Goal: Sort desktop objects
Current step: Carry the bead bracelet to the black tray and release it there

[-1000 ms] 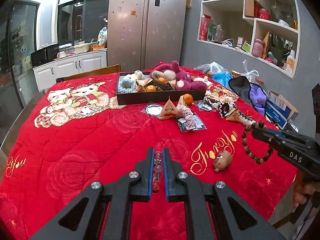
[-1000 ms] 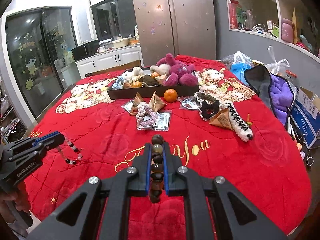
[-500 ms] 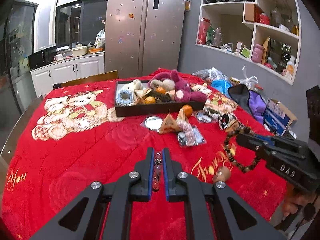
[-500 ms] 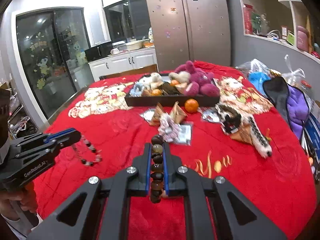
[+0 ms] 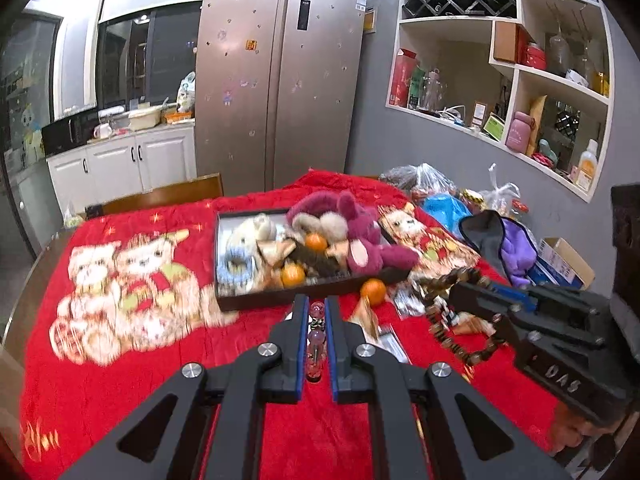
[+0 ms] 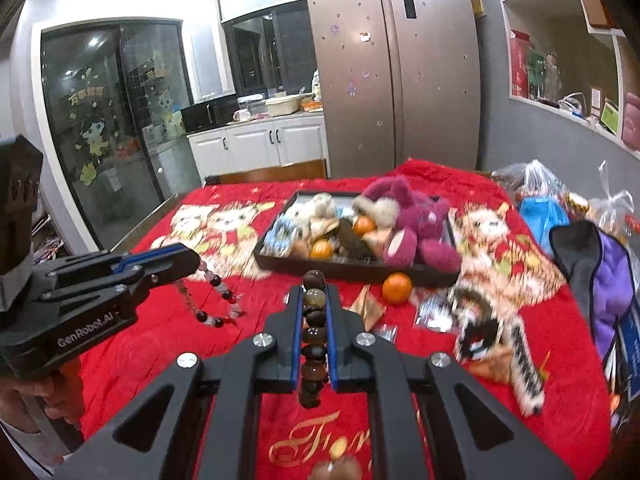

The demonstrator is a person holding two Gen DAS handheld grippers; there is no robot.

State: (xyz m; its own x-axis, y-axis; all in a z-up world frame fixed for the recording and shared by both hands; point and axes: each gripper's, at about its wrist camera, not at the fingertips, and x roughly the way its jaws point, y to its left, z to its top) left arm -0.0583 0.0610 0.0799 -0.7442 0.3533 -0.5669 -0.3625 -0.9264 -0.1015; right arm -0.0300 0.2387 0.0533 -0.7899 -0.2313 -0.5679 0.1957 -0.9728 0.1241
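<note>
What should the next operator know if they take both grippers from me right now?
Left gripper: shut on the pink bead bracelet, lifted off the red blanket.
Right gripper: shut on the brown bead bracelet, also in the air.
Done: the black tray already holds plush toys and two oranges.
Left: place both bracelets, then the loose orange and the clutter beside the tray.

A pink bracelet [image 5: 316, 336] of clear and dark beads hung pinched in the left gripper [image 5: 316, 308], its loop dangling over the red cloth. A brown bracelet [image 6: 313, 336] of large wooden beads sat clamped in the right gripper [image 6: 313, 300]. Beyond them the black tray [image 5: 256, 299] held plush toys and oranges; one loose orange [image 5: 373, 291] lay just before it.
</note>
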